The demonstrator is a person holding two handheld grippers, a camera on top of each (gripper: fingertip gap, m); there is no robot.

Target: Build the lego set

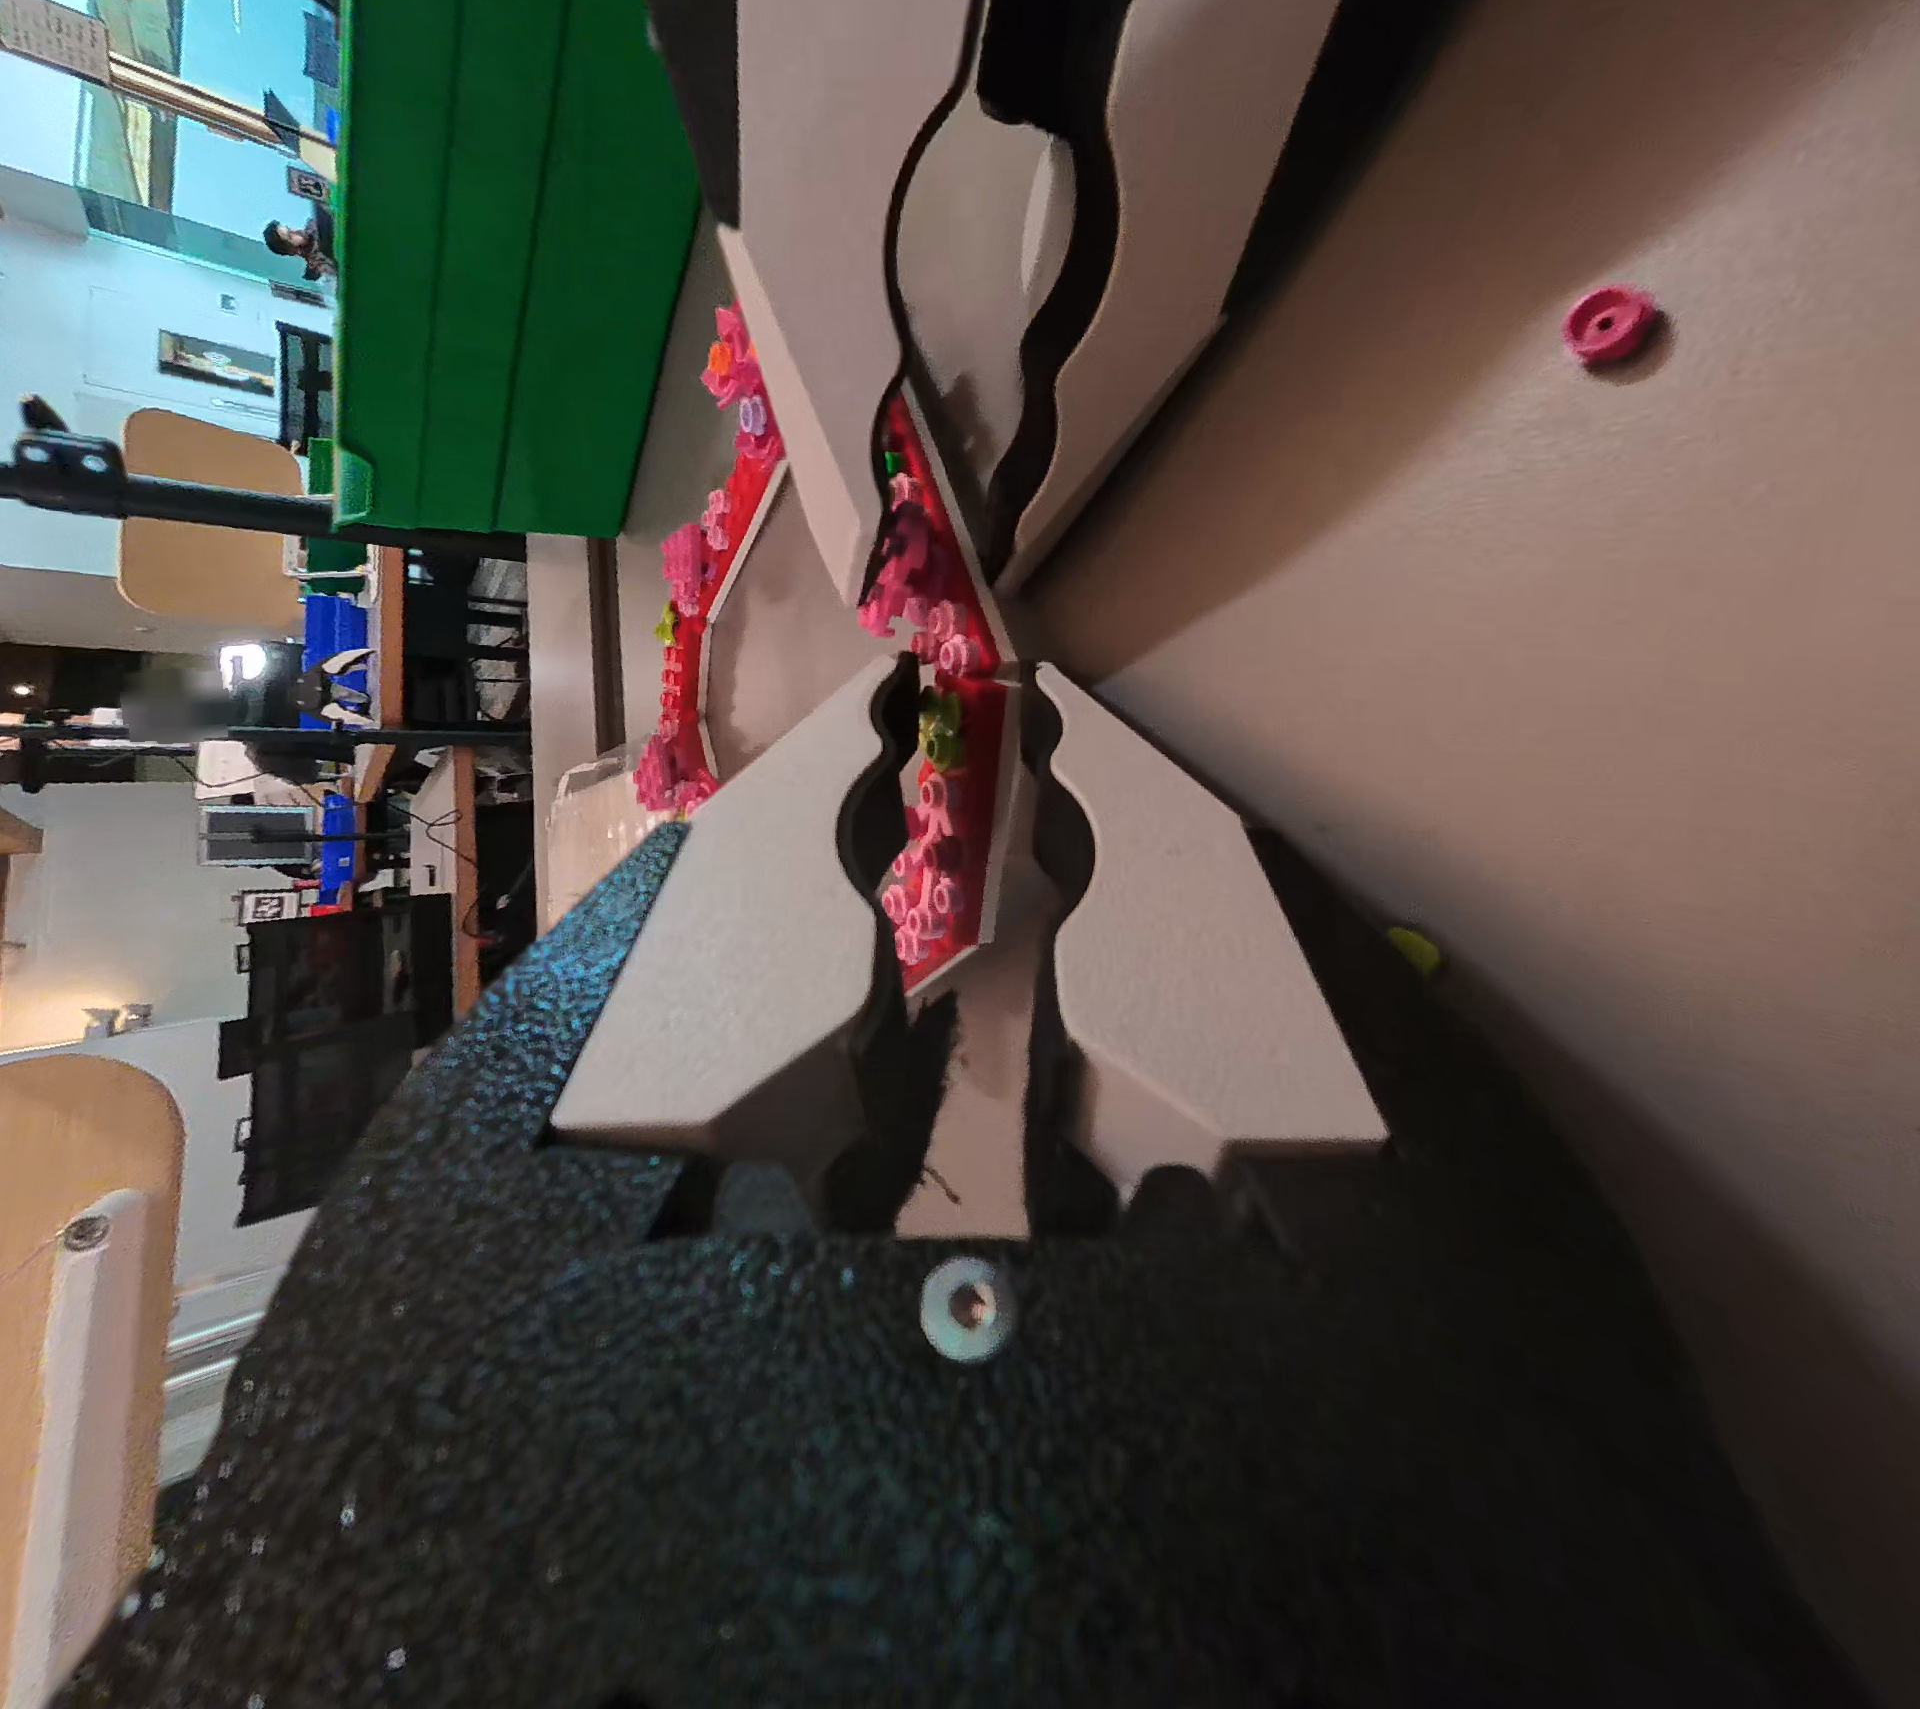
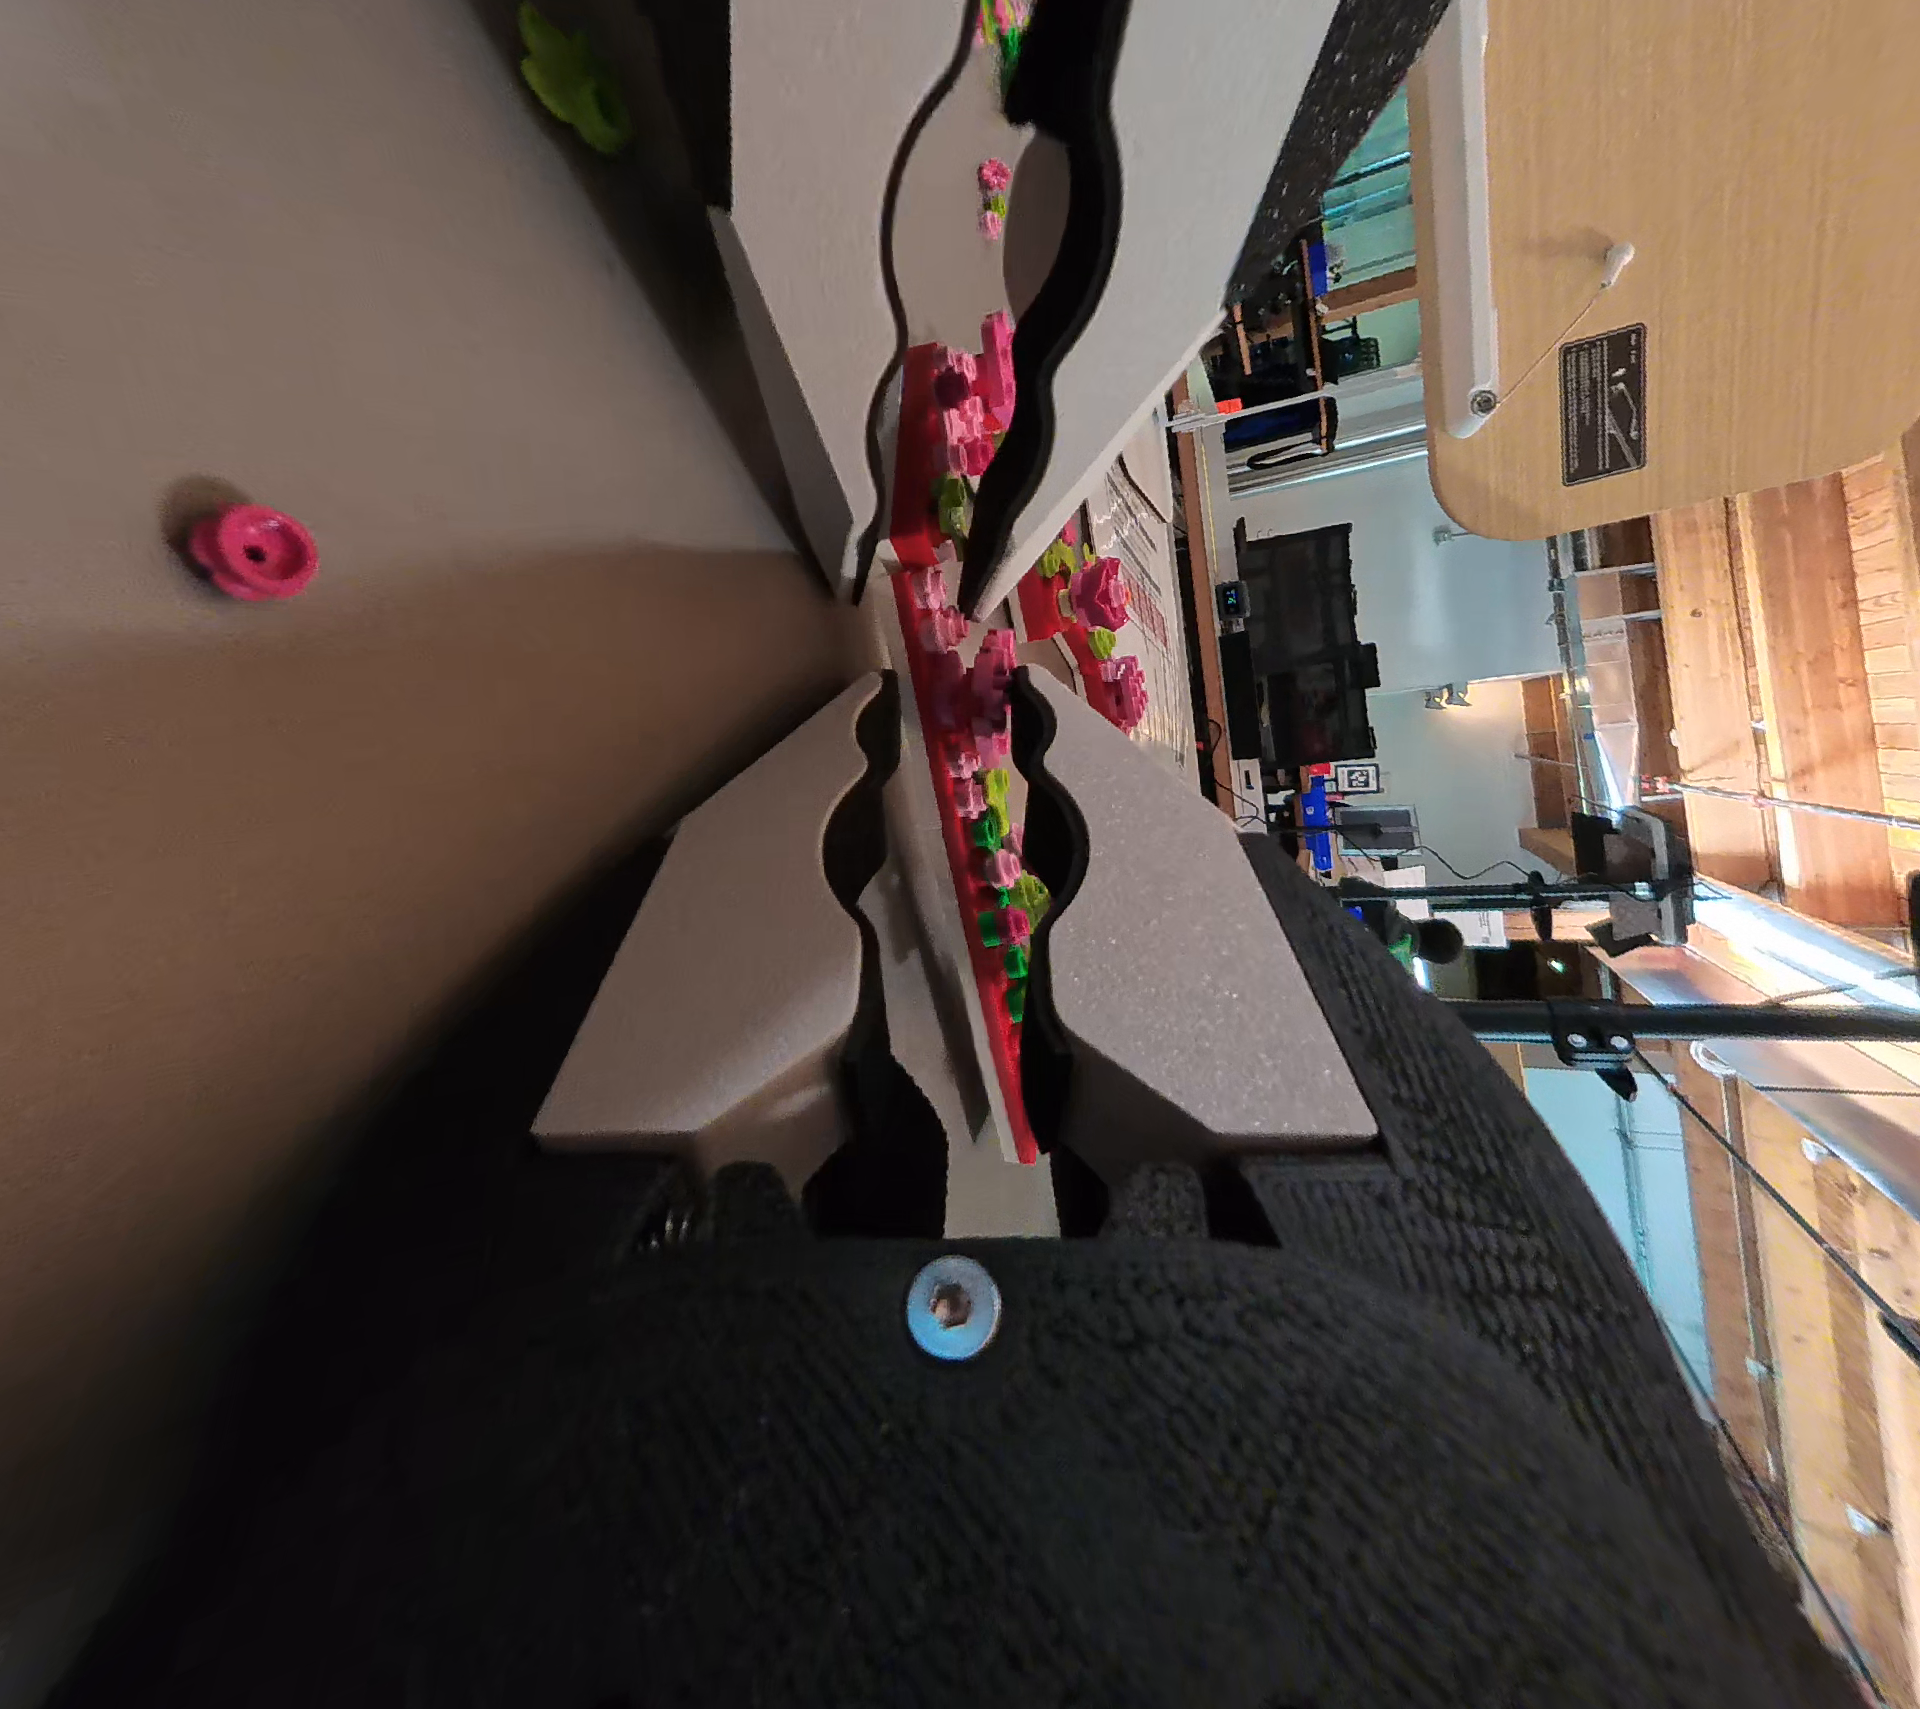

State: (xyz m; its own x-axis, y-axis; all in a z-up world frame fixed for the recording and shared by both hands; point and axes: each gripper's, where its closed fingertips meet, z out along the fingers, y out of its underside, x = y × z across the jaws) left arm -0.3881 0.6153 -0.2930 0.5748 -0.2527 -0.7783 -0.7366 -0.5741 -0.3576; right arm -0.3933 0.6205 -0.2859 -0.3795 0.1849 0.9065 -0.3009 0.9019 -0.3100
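A red lego frame section [image 1: 971, 838] with a white underside, studded with pink flowers and lime leaves, is held edge-on between both grippers. My left gripper [image 1: 966, 670] is shut on one end of it. My right gripper [image 2: 954, 677] is shut on the other end [image 2: 961, 828]. Each gripper faces the other, tips nearly touching; the right one shows at the top of the left wrist view [image 1: 935, 594] and the left one at the top of the right wrist view [image 2: 912, 605]. The far part of the red frame [image 1: 717, 558] curves behind.
A loose magenta round piece [image 1: 1608, 324] [image 2: 255, 553] lies on the beige table [image 1: 1507, 672]. A lime leaf piece [image 2: 571, 80] [image 1: 1413, 947] lies nearer the grippers. A green bin [image 1: 499, 153] stands beyond the frame. A printed sheet [image 2: 1143, 579] lies behind it. My left and right fingertips are right by each other. The left tips stand about 8 cm off the lime leaf piece [image 2: 571, 80].
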